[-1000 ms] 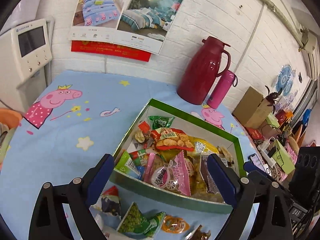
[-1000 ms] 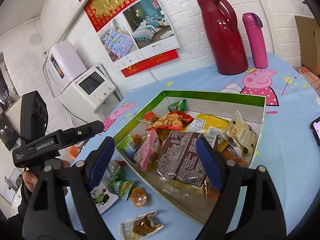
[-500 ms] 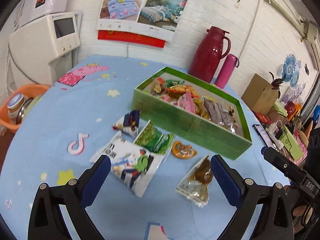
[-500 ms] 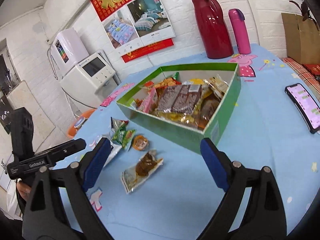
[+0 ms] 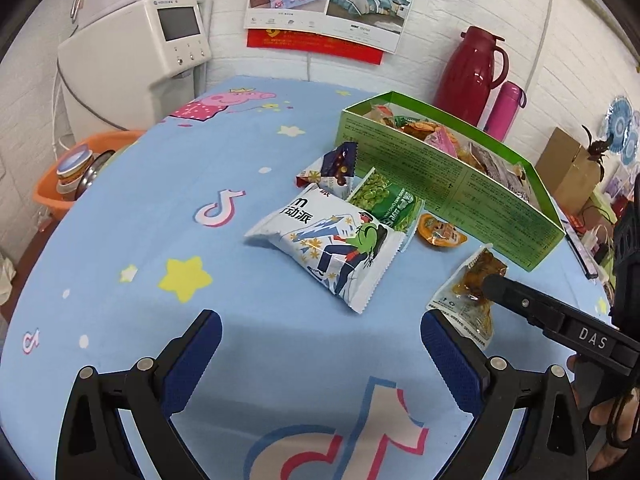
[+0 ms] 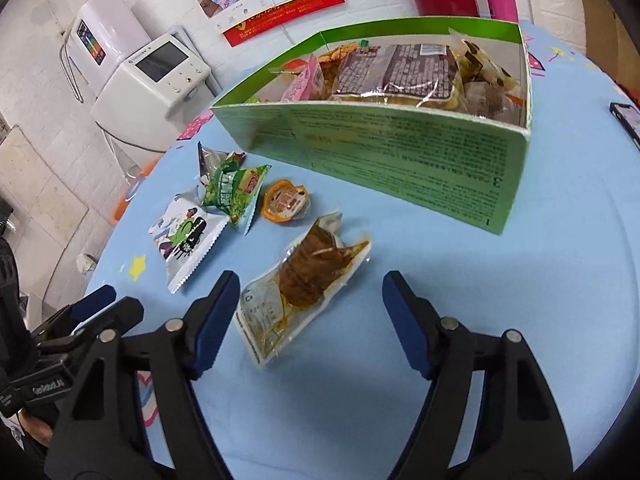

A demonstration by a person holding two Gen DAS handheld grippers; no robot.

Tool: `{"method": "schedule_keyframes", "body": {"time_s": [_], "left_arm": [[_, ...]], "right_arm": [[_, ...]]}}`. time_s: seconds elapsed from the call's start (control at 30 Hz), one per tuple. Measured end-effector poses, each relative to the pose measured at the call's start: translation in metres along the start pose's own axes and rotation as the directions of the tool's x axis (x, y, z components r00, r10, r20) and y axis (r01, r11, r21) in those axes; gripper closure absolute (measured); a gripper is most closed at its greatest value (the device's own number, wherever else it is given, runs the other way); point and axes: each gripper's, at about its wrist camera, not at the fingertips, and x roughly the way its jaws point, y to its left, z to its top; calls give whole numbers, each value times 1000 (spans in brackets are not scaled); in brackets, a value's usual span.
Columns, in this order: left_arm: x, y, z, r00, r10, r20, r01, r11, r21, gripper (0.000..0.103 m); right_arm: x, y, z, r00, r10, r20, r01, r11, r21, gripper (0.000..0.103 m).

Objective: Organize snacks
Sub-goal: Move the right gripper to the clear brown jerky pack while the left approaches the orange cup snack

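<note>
Blue tablecloth (image 5: 248, 312), green box (image 6: 400, 152), loose snacks (image 5: 332, 248)

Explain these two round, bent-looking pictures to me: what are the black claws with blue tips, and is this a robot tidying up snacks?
No robot here: a person holds one hand-held claw in each hand, and each claw carries a wide-angle camera looking along its fingers, hence the curved edges. One picture looks out from the left gripper, the other from the right gripper. Both are open and hold nothing.

On the blue cartoon tablecloth stands a green box already full of snacks. Beside it lie five loose ones: a white packet, a green packet, a dark blue packet, a small orange cup, and a clear pouch of brown food, which lies nearest the right gripper.
</note>
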Motion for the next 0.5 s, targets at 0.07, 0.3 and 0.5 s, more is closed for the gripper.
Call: {"method": "schedule_keyframes", "body": {"time_s": [0.07, 0.3, 0.5], "left_arm": [[4, 1, -1, 1000, 2, -10, -3, 1000, -7, 2], [6, -4, -3, 998, -43, -44, 44, 999, 27, 2], [-2, -47, 21, 991, -131, 4, 129, 978, 166, 2]], "right_arm": [[5, 6, 3, 1000, -17, -1, 17, 1000, -23, 36], [1, -3, -3, 998, -67, 17, 69, 994, -81, 63], [-27, -32, -8, 990, -117, 81, 120, 992, -38, 65]]}}
